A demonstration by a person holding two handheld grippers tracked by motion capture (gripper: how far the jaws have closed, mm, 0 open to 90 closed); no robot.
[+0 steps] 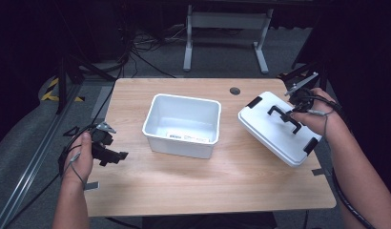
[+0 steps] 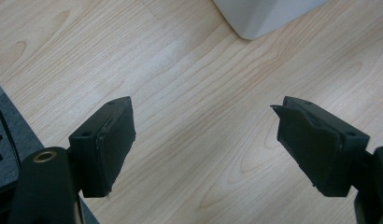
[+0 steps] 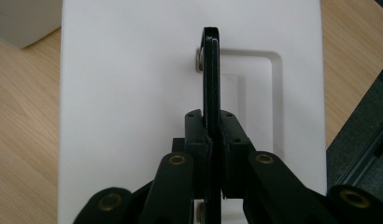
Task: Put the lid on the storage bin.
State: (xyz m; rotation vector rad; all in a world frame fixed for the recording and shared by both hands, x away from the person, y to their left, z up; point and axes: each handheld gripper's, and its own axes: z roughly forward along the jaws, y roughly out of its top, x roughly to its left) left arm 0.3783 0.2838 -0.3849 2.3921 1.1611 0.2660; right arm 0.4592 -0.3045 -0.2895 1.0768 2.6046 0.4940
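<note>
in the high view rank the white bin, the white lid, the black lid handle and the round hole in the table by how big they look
1. white lid and white bin: they look about alike; the lid is tilted, so no ranking.
2. black lid handle
3. round hole

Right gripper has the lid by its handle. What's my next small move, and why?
Probably carry the lid left toward the open white bin. The right gripper is clamped on the black handle, the lid hangs tilted at the table's right, and the bin stands uncovered at centre.
</note>
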